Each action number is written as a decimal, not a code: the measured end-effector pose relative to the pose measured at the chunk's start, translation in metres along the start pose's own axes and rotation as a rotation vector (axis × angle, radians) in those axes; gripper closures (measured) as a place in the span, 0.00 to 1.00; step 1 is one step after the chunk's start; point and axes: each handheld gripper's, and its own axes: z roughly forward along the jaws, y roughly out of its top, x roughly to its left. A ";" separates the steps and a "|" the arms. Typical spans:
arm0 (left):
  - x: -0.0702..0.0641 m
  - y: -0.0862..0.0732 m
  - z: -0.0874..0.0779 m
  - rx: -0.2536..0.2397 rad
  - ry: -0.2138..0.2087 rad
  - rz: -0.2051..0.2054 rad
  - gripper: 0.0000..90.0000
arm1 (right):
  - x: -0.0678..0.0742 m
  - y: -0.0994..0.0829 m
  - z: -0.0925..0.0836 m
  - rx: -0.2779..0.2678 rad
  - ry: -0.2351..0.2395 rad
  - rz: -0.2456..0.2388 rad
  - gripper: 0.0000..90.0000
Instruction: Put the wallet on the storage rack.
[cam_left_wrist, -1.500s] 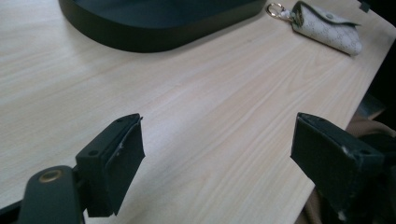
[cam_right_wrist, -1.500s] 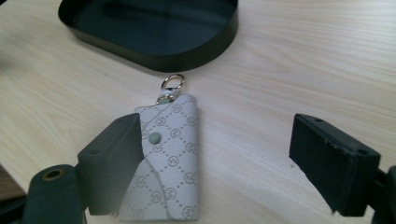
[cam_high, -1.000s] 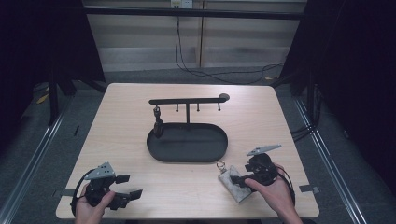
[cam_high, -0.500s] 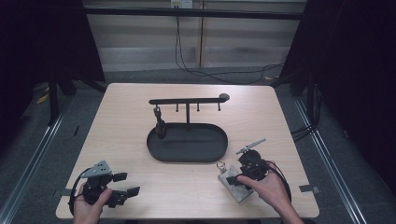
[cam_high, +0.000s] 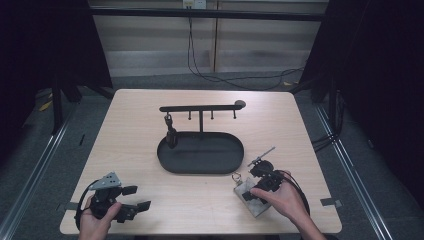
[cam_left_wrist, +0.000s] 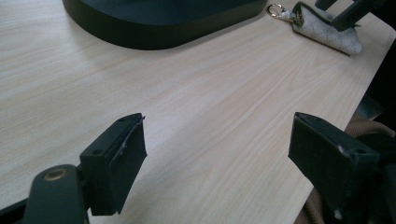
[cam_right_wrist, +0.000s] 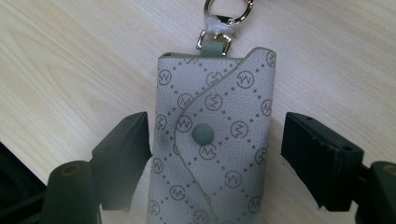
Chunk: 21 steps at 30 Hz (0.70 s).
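A grey patterned key pouch (cam_high: 245, 194) with a snap button and a metal clasp ring (cam_right_wrist: 226, 11) lies flat on the wooden table, front right of the black oval tray (cam_high: 200, 171). My right gripper (cam_high: 257, 186) points down over the pouch (cam_right_wrist: 219, 93). In the right gripper view that gripper (cam_right_wrist: 217, 140) straddles the pouch; its jaws have just been opening. The left pad sits at the pouch's edge and the right pad stands clear. My left gripper (cam_high: 136, 198) rests open at the front left, nothing between its jaws (cam_left_wrist: 222, 135).
A black rack (cam_high: 200, 108) with small hooks rises from the tray's back. A dark item (cam_high: 170, 131) hangs from its left hook. The table's front edge runs close behind both hands. Cables lie on the floor beyond the table.
My right gripper has shifted left and slightly down, from beside the pouch to over it. The left gripper has stayed in place.
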 end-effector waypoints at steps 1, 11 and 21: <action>0.000 0.000 0.000 0.001 0.000 0.000 0.21 | 0.000 0.001 0.001 0.006 -0.007 0.001 0.26; 0.000 0.000 0.000 0.005 0.006 0.002 0.21 | 0.004 0.004 0.009 0.045 -0.016 0.007 0.29; 0.000 0.000 0.000 0.004 0.006 -0.005 0.21 | 0.010 0.007 0.016 0.084 -0.055 0.002 0.28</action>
